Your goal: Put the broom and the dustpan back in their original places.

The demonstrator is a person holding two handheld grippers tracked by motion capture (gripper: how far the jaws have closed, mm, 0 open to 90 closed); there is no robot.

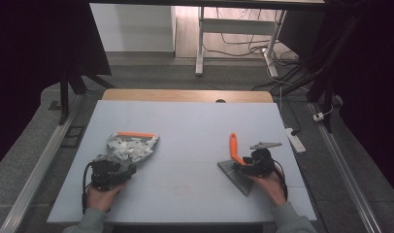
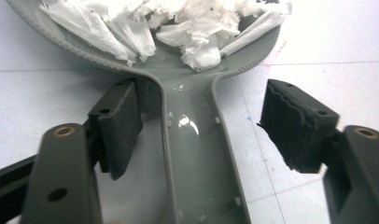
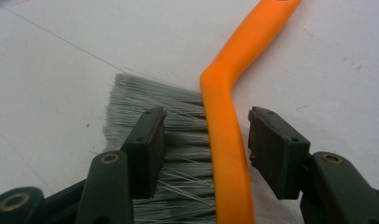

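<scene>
A grey dustpan [image 1: 137, 141] with an orange front edge lies at the table's left, heaped with white paper scraps [image 1: 129, 147]. My left gripper [image 1: 121, 166] stands open astride the dustpan's handle [image 2: 197, 154]; the left pad [image 2: 120, 126] is close to it and the right pad [image 2: 295, 126] is well apart. The paper scraps [image 2: 178, 23] fill the pan ahead. At the right lies a brush with an orange handle [image 1: 233, 145] and grey bristles [image 1: 236, 175]. My right gripper [image 1: 242, 165] is open around that orange handle [image 3: 227, 140], with the bristles [image 3: 178, 154] under its left jaw.
The pale table top [image 1: 185, 126] has a wooden strip [image 1: 185, 95] along its far edge. A power strip [image 1: 295, 139] lies on the floor off the right edge. Desk legs [image 1: 200, 43] and cables stand beyond. Metal rails [image 1: 40, 160] run along both sides.
</scene>
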